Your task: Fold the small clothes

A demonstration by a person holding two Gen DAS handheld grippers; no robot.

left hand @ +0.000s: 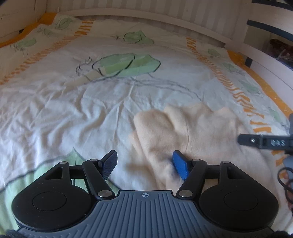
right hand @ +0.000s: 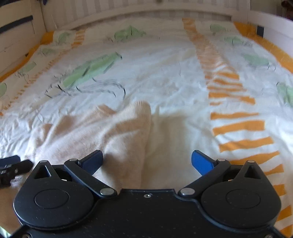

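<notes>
A small cream fleece garment (left hand: 192,131) lies rumpled on the bed. My left gripper (left hand: 144,163) hovers over its near left edge with its jaws open. The blue right finger (left hand: 180,164) is above the cloth and the dark left finger (left hand: 109,163) is above the bare sheet; neither pad presses on anything. In the right wrist view the same garment (right hand: 109,131) shows a raised fold running toward the camera. My right gripper (right hand: 147,161) stands wide open around that fold without pinching it. Each gripper shows at the edge of the other's view, the right gripper (left hand: 263,141) and the left gripper (right hand: 11,164).
The bed is covered by a wrinkled white sheet (left hand: 73,100) printed with green leaves and orange stripes. A white slatted bed frame (left hand: 146,16) rims the far side and the right. A dark cable (left hand: 285,175) loops at the right edge.
</notes>
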